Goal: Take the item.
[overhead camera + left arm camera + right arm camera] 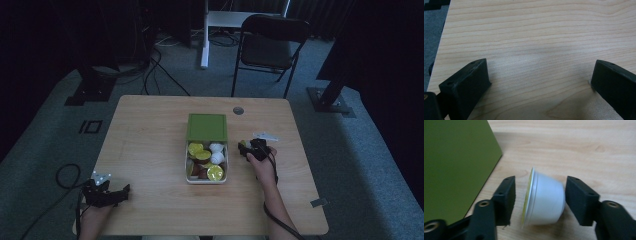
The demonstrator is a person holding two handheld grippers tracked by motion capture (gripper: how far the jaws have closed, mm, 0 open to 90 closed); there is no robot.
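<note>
The table (150,150) was pale wood-grain laminate, square with rounded corners, its streaks running lengthwise in warm beige. It stood on dull grey-green carpet (45,150) in a dim room, the far side lost in black. Cables (160,75) snaked over the floor there, and a black folding chair (270,45) stood beyond the far edge beside a white post (205,35) on a flat foot. A small round grommet (238,110) sat in the tabletop near the back, and a scrap of white paper (265,136) lay to the right of centre.

In the middle stood an open box (189,167), white and shallow, with its flat matte green lid (206,126) lying just behind it. Inside were little cups (205,162), some showing yellow-green foil tops, some white.

The right gripper (248,148) lay just right of the box in the person's hand. In the right gripper view a single cup (546,202) lay on its side on the table between the black jaws: smooth white plastic, tapered, with a ridged rim and a yellowish foil face turned toward one jaw. The jaws stood apart; a gap showed at the foil side, and the other pad sat close against the cup's base, whether touching I could not tell. The lid's green corner (456,162) loomed just beside it.

The left gripper (112,194) rested at the near left corner, well apart from the box. Its blocky matte black jaws were spread wide over bare wood.
</note>
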